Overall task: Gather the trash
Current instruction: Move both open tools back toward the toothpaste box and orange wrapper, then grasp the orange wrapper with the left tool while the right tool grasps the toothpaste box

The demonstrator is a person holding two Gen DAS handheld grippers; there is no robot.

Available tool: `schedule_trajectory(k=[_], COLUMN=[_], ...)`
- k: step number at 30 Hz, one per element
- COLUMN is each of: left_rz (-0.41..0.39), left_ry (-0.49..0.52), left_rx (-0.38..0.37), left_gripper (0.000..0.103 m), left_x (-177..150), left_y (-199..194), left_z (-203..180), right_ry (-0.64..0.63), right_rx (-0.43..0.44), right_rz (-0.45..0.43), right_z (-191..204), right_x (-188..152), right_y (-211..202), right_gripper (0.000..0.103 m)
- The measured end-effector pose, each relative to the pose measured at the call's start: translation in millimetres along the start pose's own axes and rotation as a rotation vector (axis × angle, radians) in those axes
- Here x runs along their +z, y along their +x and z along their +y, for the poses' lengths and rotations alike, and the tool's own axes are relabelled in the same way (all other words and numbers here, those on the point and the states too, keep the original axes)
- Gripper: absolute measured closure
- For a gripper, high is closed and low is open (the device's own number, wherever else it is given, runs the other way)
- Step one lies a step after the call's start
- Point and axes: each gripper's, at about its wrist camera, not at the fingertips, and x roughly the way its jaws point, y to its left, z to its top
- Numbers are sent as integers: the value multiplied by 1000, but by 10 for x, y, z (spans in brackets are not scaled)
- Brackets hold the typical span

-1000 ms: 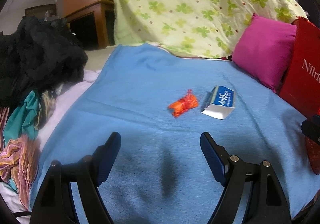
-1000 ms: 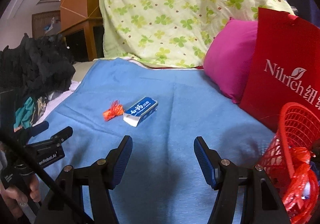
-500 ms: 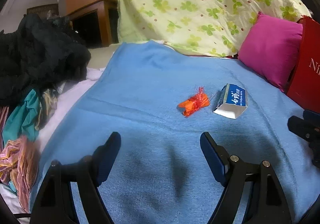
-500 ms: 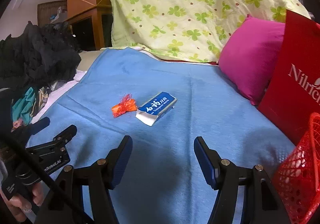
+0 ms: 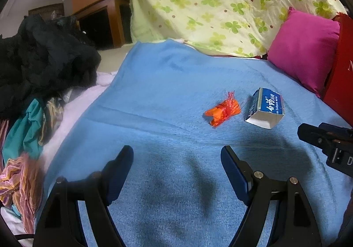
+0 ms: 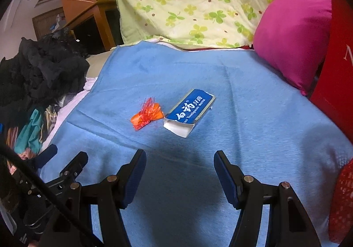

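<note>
On the blue blanket (image 6: 253,127) covering the bed, a crumpled orange plastic wrapper (image 6: 146,115) and an opened blue-and-white cardboard toothpaste box (image 6: 190,112) lie just beside each other near the middle. Both are ahead of the jaws, untouched: this looks like the approach step. The right gripper (image 6: 179,175) stands half-spread and empty, its gap aimed below the box; the left gripper (image 5: 176,172) is wide and empty, the wrapper beyond its right jaw. Next, each must reach forward and straddle its piece before closing.
</note>
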Motion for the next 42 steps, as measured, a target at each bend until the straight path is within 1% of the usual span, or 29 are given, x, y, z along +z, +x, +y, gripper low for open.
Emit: schedule_trajectory(k=[3, 6, 10, 17, 24, 28, 32, 34, 37, 42], left_rz=[24, 35, 30, 31, 4, 18, 24, 37, 58, 93], left_ry=[-12, -20, 2, -7, 36, 59, 88, 90, 79, 99], left_rx=[1, 7, 32, 32, 16, -41, -82, -100, -145, -229], left_gripper=[21, 21, 21, 21, 21, 21, 21, 21, 21, 21], left_x=[30, 66, 128, 279, 445, 522, 586, 611, 646, 665], left_y=[96, 187, 309, 545, 808, 960, 1067, 1134, 1223, 1314], left_z=[17, 29, 6, -12, -93, -157, -231, -239, -218, -310], right_ry=[21, 27, 49, 98, 121, 130, 161, 165, 157, 174], right_rx=[10, 1, 8, 31, 15, -11, -40, -46, -74, -56], right_rz=[12, 14, 16, 31, 35, 43, 57, 68, 93, 100], right_z=[-2, -6, -43, -83, -112, -99, -144, -163, -206, -294], right_x=[42, 108, 209, 364, 535, 635, 699, 725, 749, 749], right_y=[111, 233, 382, 620, 856, 999, 1127, 1204, 1330, 1405], right_gripper=[35, 35, 35, 35, 35, 35, 35, 35, 35, 36])
